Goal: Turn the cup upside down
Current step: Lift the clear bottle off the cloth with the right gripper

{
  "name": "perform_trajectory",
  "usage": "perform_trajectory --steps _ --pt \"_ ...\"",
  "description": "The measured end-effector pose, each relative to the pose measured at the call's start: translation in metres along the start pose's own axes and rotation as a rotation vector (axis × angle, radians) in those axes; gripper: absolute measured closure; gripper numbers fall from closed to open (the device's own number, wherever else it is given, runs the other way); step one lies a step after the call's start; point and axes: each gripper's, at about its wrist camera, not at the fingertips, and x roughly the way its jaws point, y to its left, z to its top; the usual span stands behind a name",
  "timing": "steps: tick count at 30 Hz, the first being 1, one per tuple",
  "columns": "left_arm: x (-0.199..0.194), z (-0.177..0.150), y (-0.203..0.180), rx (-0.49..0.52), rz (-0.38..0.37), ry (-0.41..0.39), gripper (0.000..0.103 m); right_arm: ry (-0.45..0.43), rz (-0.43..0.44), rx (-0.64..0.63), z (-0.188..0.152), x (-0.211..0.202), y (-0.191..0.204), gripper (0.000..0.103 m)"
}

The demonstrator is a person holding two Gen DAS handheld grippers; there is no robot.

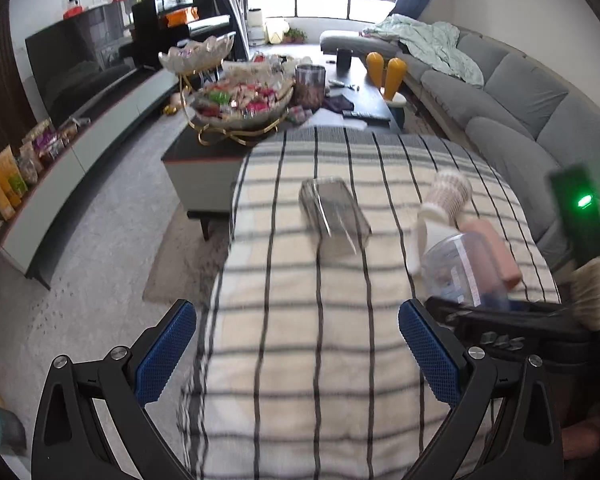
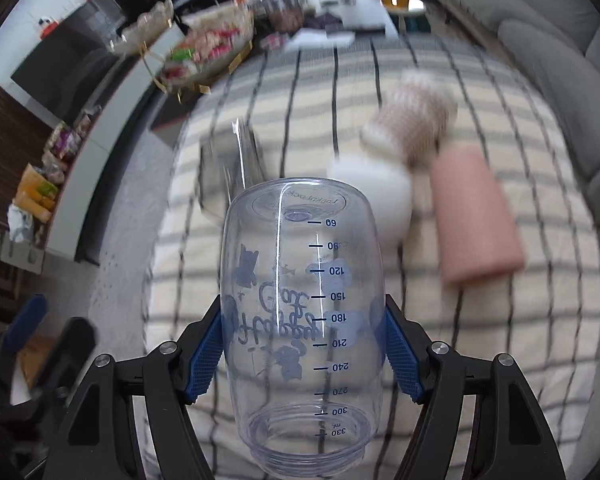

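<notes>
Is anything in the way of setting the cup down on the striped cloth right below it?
Nothing visible blocks it. The right gripper holds the cup over bare striped cloth; the pink roll and clear box lie farther off.

Clear cup (image 2: 300,312) with blue print; cream cloth (image 1: 340,340), dark stripes; pink roll (image 2: 476,216).

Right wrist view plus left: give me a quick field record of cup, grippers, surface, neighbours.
cup: clear plastic measuring cup with blue markings, markings read upside down, base pointing away from the camera, mouth toward it
right gripper: shut on the cup, blue pads on both sides
left gripper: open, holding nothing
surface: cream cloth with dark stripes
neighbours: pink cylinder lying on its side; clear rectangular plastic box; white and beige knitted item
image quality: motion blur in the background
</notes>
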Motion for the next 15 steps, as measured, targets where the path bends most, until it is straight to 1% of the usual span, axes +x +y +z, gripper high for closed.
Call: perform_trajectory --steps 3,7,12,15 --pt "0.0 -0.018 0.001 0.005 0.013 0.019 0.0 0.06 0.011 0.024 -0.023 0.025 -0.003 0.031" --pt "0.004 -0.033 0.004 -0.009 0.017 0.04 0.0 0.098 0.006 0.042 -0.038 0.04 -0.005 0.031" --pt "0.003 -0.039 0.0 0.006 0.022 0.038 0.0 0.081 -0.005 0.043 -0.044 0.049 -0.006 0.031" --pt "0.002 -0.04 -0.004 0.018 0.024 0.036 0.0 0.065 0.004 0.038 -0.047 0.049 -0.005 0.031"
